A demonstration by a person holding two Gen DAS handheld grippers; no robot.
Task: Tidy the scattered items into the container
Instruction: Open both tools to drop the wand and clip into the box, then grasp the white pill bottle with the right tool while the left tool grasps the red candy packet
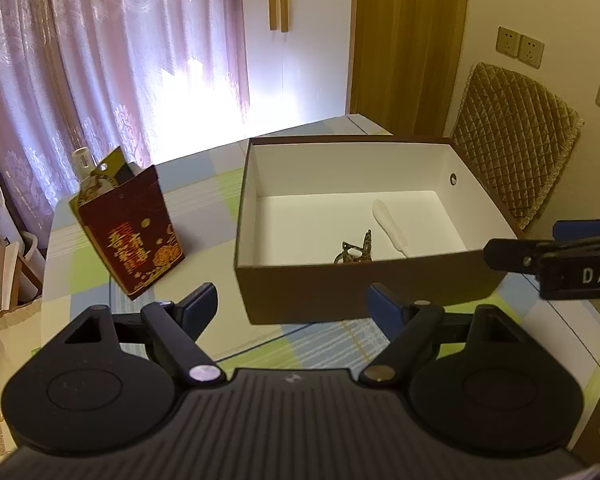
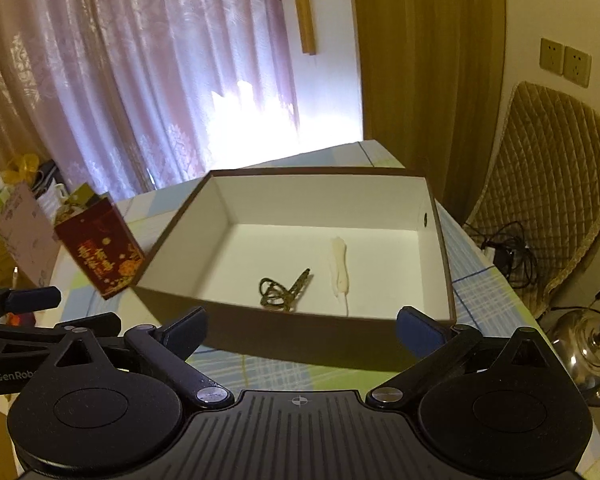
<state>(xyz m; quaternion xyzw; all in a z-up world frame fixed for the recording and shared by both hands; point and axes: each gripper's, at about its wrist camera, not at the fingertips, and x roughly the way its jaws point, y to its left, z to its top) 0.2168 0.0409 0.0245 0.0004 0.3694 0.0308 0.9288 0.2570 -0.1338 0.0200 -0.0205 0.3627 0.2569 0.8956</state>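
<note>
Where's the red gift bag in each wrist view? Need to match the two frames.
Left wrist: red gift bag left of centre, standing on the table, left of the brown box.
Right wrist: red gift bag at the left edge, mid-height, beside the box's left corner.
Shared landmark: the white utensil lying inside the box.

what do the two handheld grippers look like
Both the left gripper and the right gripper are matte black plastic with a ribbed top plate, two round hubs, silver pivot pins and blue-padded fingers. White lettering marks their sides. No cables or sleeves show.
</note>
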